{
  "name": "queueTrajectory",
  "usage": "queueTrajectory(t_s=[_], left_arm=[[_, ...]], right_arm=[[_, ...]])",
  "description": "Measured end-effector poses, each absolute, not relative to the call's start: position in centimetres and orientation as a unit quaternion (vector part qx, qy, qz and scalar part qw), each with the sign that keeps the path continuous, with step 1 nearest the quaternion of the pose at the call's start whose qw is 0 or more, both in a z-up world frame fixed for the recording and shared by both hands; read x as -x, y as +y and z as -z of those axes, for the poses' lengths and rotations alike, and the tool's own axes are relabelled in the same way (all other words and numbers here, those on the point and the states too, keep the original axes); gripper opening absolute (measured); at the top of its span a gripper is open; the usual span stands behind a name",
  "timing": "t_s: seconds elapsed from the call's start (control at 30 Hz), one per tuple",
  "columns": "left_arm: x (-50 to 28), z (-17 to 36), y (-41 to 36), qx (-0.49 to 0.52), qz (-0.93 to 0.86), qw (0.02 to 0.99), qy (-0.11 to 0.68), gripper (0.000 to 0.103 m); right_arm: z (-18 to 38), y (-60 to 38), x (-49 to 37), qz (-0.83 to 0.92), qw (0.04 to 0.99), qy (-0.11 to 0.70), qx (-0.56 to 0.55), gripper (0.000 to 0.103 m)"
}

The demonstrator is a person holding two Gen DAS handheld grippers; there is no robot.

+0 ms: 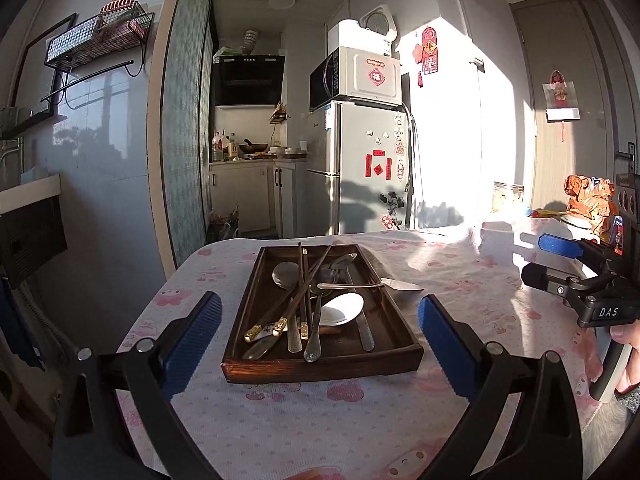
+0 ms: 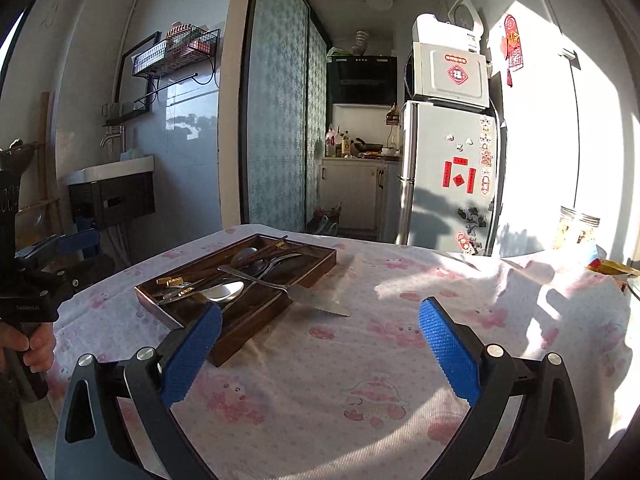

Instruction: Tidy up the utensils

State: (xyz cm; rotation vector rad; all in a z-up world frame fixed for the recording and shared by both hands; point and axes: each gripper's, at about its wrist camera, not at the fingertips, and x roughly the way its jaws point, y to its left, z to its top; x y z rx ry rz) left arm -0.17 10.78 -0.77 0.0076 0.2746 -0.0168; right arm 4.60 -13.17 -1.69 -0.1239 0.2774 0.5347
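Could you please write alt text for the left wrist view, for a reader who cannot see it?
A dark wooden rectangular tray sits on a pink-patterned white tablecloth, piled with crossed chopsticks, metal spoons and a white ceramic spoon; a metal knife overhangs its right rim. The left blue-padded tongs stand open before it.

Handles of metal spoons (image 1: 316, 332) are buried under crossed dark wooden chopsticks (image 1: 304, 280); the near right hand (image 1: 628, 344) is cut off by the frame edge.

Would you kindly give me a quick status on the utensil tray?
Left gripper open, right gripper open, both empty. Utensils jumbled in wooden tray. Server blade overhangs the rim onto the tablecloth.
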Motion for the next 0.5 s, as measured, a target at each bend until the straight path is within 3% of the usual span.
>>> queueTrajectory(t_s=[0.5], left_arm=[[0.17,0.78,10.75,-0.004,0.008,0.991,0.137,0.1]], right_arm=[[1.67,-13.21,-4.6,-0.266,0.952,0.137,0.06,0.1]])
